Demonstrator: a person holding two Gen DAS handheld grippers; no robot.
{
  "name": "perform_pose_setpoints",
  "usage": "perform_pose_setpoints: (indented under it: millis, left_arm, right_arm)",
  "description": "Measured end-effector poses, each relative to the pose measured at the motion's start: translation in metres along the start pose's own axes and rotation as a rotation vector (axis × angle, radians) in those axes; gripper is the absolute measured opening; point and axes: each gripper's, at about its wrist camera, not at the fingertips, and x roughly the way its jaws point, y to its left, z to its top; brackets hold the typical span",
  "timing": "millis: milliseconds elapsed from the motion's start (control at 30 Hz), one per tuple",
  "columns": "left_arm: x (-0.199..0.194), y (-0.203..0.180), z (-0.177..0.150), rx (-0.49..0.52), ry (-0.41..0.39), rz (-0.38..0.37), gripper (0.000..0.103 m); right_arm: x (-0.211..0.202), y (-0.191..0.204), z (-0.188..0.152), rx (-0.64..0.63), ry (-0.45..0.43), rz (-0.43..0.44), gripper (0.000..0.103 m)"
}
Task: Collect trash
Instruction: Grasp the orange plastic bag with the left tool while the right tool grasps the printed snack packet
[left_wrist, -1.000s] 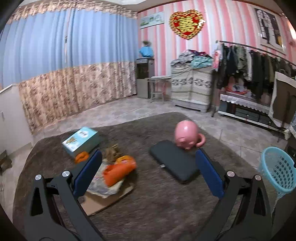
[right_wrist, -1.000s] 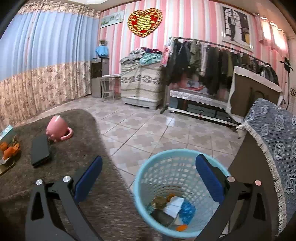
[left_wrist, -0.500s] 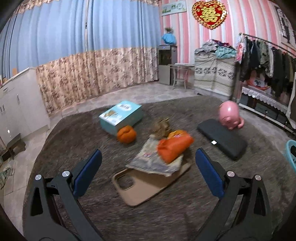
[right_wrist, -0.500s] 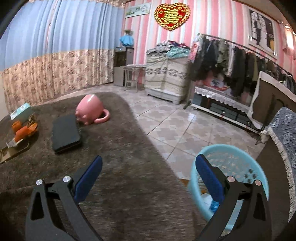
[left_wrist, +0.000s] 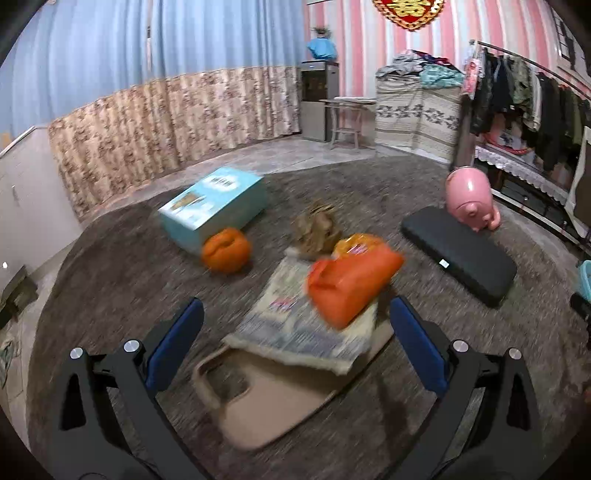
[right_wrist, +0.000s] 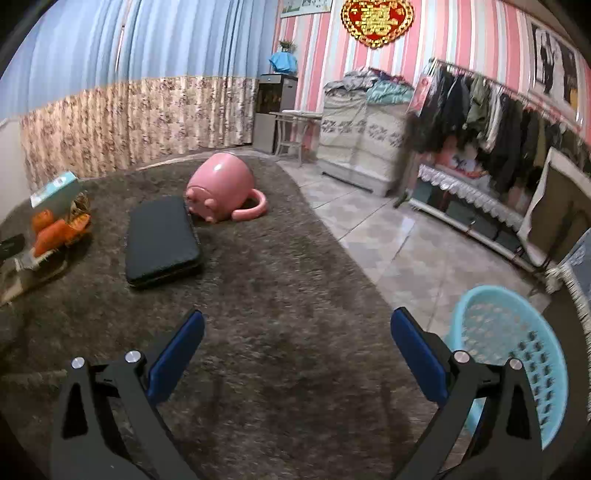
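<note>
Left gripper (left_wrist: 295, 325): its blue-padded jaws stand wide apart and hold nothing, poised low over the brown rug (left_wrist: 110, 280). Directly between and just ahead of the jaws lies a pile of litter: a tan phone case (left_wrist: 258, 398) flat on the rug nearest the gripper, a printed wrapper (left_wrist: 295, 325) lying over the far end of that case, and an orange packet (left_wrist: 351, 284) resting on top of the wrapper, blurred by motion. Just beyond the packet sits a crumpled brown scrap (left_wrist: 316, 230), touching or nearly touching the wrapper's far edge; which, cannot be told. Ahead and to the left of the jaws an orange peel (left_wrist: 226, 250) lies against a light blue box (left_wrist: 214, 206). Ahead and to the right a black case (left_wrist: 458, 254) lies flat, with a pink mug (left_wrist: 469, 197) on its side at its far end. Right gripper (right_wrist: 295, 347): its jaws are likewise spread wide and empty, above a bare stretch of the rug. The light blue basket (right_wrist: 517, 350) stands just right of the right finger, on the tiled floor (right_wrist: 388, 236) at the rug's edge. Far ahead and to the left of this gripper the same litter pile appears small, near the left edge of the view.
</note>
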Motion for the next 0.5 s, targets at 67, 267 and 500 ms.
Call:
perform_pose_setpoints:
  millis: [67,267,500]
  left_arm:
    - [0.010,-0.009,0.007,0.018,0.011,-0.027,0.097]
    - [0.039,-0.026,0.015,0.038,0.071,-0.083,0.075]
    - [0.039,-0.021,0.011,0.006,0.086,-0.113,0.033]
  right_arm:
    - [0.001,-0.001,0.000,-0.003,0.012,-0.005,0.099]
    - [0.006,0.002,-0.003,-0.035,0.071,-0.050,0.099]
    - [0.001,0.008,-0.002,-0.038,0.072,-0.055,0.099]
